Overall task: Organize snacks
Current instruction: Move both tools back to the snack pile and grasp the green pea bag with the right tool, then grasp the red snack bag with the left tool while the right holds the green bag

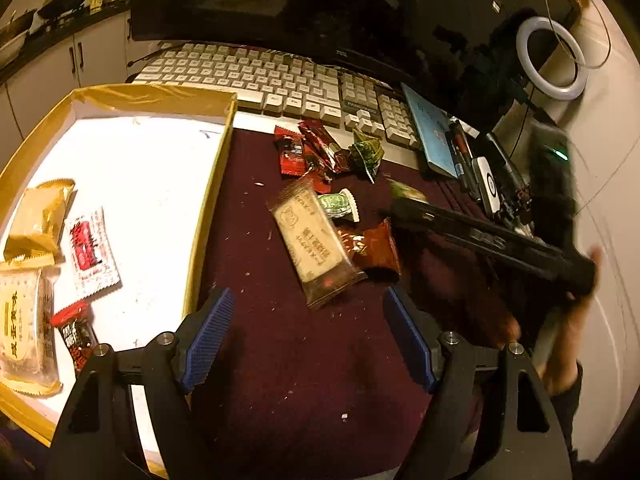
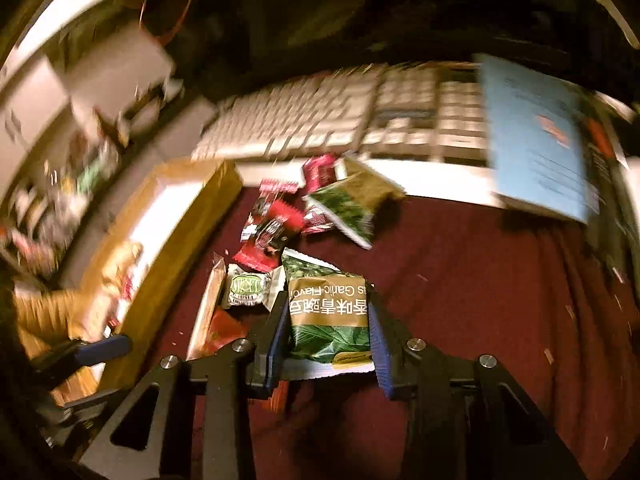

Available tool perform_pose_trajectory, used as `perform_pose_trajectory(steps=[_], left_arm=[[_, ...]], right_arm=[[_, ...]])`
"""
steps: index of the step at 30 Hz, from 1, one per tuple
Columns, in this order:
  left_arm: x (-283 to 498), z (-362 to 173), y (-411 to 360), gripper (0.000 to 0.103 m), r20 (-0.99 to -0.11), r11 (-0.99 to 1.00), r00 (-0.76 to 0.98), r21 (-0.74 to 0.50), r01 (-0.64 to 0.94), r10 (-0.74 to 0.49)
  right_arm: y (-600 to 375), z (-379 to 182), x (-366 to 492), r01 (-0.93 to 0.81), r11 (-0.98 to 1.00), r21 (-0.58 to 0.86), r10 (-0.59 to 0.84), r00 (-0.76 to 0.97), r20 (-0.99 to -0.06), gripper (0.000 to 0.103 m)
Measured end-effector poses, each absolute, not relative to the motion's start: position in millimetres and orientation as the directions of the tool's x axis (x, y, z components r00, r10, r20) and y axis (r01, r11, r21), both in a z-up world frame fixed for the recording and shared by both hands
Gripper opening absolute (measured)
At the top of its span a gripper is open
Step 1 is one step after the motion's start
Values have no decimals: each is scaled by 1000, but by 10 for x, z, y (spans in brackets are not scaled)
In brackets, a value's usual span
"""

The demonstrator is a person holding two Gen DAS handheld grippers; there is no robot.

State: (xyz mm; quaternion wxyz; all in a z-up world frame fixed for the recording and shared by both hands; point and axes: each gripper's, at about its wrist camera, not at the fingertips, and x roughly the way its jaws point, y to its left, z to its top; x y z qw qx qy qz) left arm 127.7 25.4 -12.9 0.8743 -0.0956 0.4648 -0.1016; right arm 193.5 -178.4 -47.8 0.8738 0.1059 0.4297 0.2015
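Note:
My right gripper (image 2: pixel 329 320) is shut on a green garlic-pea packet (image 2: pixel 326 312) and holds it above the maroon cloth (image 2: pixel 460 280); it also shows as a dark blurred arm in the left wrist view (image 1: pixel 404 204). My left gripper (image 1: pixel 308 324) is open and empty, low over the cloth beside the gold-rimmed box (image 1: pixel 212 184). Loose snacks lie on the cloth: a long brown biscuit bar (image 1: pixel 314 240), a small green sweet (image 1: pixel 338 206), red packets (image 1: pixel 304 152) and a green packet (image 1: pixel 366 152). Several snacks lie in the box, among them a white-red sachet (image 1: pixel 90 250).
A white keyboard (image 1: pixel 272 80) and a monitor (image 1: pixel 260 0) stand behind the cloth. A blue booklet (image 1: pixel 430 132), pens, a ring light (image 1: pixel 552 58) and cables crowd the right side. The right wrist view is motion-blurred.

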Motion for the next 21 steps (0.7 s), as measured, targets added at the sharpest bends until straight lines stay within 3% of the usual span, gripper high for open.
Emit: perform_pose_trajectory(steps=[4, 9, 13, 21], left_arm=[[1358, -106, -18, 77, -808, 965, 530, -190, 181, -258], [1489, -97, -495, 77, -809, 927, 553, 27, 374, -200], [1631, -235, -712, 77, -804, 878, 581, 182, 443, -126], [1660, -354, -773, 55, -837, 843, 541, 233, 484, -80]], right_arm=[[-1974, -491, 1708, -220, 885, 411, 454, 607, -652, 37], [-2173, -584, 1593, -170, 863, 476, 459, 658, -597, 37], [-2269, -564, 1534, -177, 835, 521, 485, 685, -544, 37], [-2311, -581, 1530, -210, 788, 579, 546, 674, -497, 37]])
